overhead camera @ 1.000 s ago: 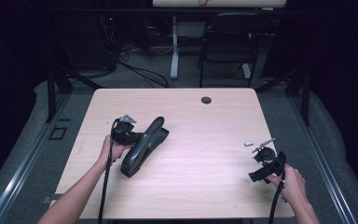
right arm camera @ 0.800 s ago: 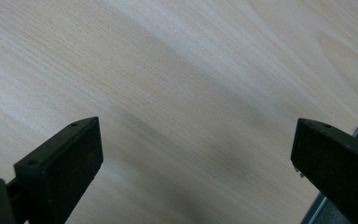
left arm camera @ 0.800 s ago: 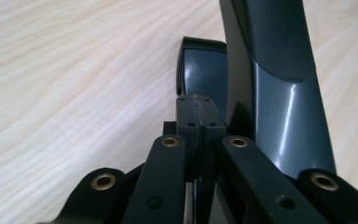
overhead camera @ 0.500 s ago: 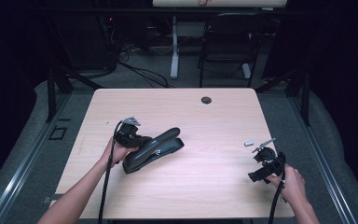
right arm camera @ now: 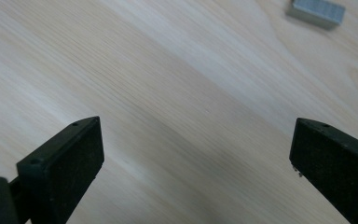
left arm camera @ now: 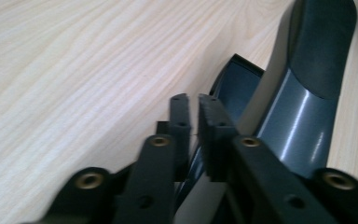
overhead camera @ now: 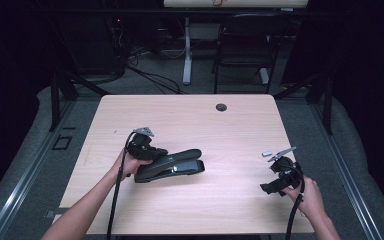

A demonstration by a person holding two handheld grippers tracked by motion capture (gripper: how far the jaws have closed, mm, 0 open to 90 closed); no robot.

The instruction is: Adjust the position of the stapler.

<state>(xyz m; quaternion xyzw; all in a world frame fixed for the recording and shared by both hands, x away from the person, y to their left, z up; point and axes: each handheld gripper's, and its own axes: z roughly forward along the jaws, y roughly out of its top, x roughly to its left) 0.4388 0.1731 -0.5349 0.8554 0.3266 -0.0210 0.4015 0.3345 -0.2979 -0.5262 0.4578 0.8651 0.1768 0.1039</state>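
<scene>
Two risks: left gripper (left arm camera: 193,109), jaws just eased to a narrow gap with nothing clearly between them, may nudge the black stapler (overhead camera: 172,164) lying left of centre on the table (overhead camera: 190,115); the wide-spread right gripper (overhead camera: 270,189) could scatter the staple strip (right arm camera: 318,11).

2 black grippers (overhead camera: 145,147) with brass screws, black cables, bare forearms.

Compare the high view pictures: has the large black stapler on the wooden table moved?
Yes. The large black stapler has swung clockwise: its far end, once pointing toward the table's grommet hole, now points right, toward the right gripper.
</scene>
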